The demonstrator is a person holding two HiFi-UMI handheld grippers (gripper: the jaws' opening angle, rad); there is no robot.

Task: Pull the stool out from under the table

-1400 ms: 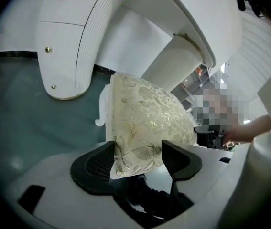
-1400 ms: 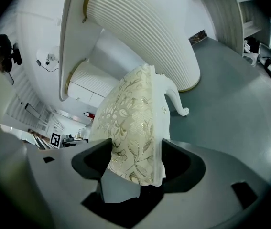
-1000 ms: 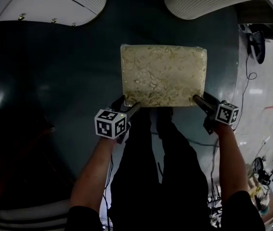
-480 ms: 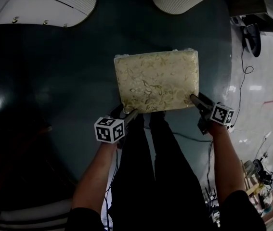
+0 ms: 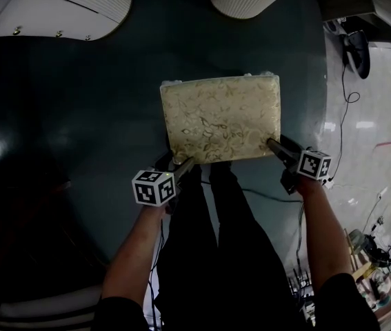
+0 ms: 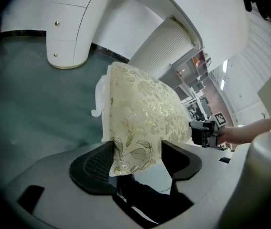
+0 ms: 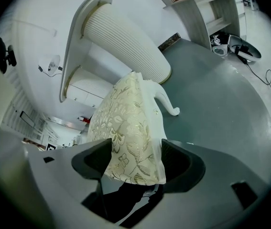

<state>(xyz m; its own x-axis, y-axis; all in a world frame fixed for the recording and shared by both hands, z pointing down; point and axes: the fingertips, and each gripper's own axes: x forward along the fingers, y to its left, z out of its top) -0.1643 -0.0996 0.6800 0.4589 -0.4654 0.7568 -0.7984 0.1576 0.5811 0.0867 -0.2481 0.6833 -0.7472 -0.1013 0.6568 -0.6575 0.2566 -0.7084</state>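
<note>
The left claw and the right claw each pinch a near corner of the stool, whose floral cushion stretches between and beyond them.

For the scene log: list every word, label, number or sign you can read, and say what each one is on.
No readable words, numbers or brand names in any view.
Left gripper and right gripper: black-and-white square code markers on their cubes, patterns only, no letters.
Stool: leaf pattern on the cushion, no label showing.
</note>
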